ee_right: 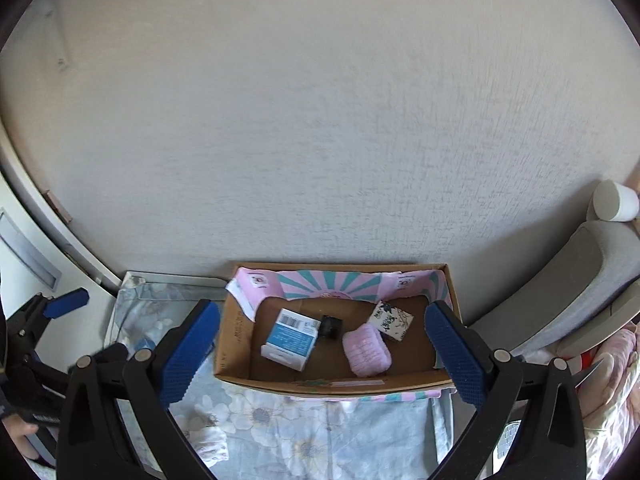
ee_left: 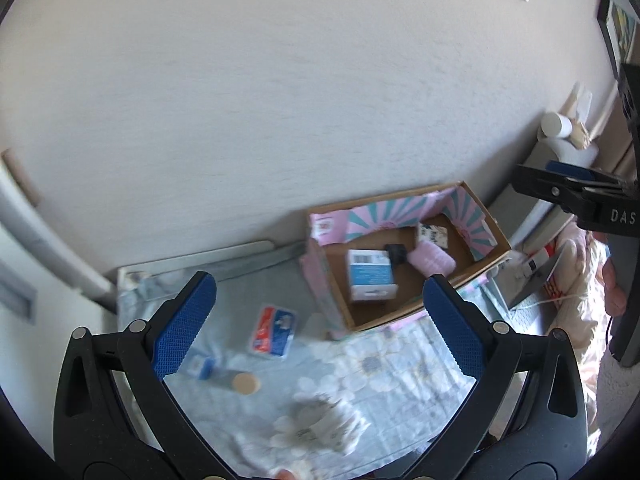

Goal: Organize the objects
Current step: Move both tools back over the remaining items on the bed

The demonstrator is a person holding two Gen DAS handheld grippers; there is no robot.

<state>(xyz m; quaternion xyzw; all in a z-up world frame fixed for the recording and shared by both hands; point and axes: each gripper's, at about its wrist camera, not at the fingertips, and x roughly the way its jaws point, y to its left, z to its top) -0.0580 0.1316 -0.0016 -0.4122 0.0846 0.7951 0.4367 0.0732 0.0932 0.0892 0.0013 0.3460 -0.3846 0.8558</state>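
Note:
An open cardboard box (ee_right: 234,340) with pink and teal lining stands against the wall; it also shows in the left wrist view (ee_left: 490,226). Inside lie a blue and white carton (ee_right: 290,338), a small black object (ee_right: 331,326), a pink roll (ee_right: 366,350) and a patterned packet (ee_right: 390,320). On the floral cloth (ee_left: 400,364) lie a red and blue packet (ee_left: 272,332), a bottle with a tan cap (ee_left: 244,383), a small blue and white item (ee_left: 202,366) and a white crumpled item (ee_left: 324,426). My left gripper (ee_left: 316,324) is open above the cloth. My right gripper (ee_right: 322,352) is open above the box.
A plain wall runs behind the box. A grey cushion (ee_right: 576,288) with a white cup (ee_right: 616,200) on it stands at the right, with pink bedding (ee_right: 612,392) and cables beside it. A white door frame (ee_right: 24,236) is at the left.

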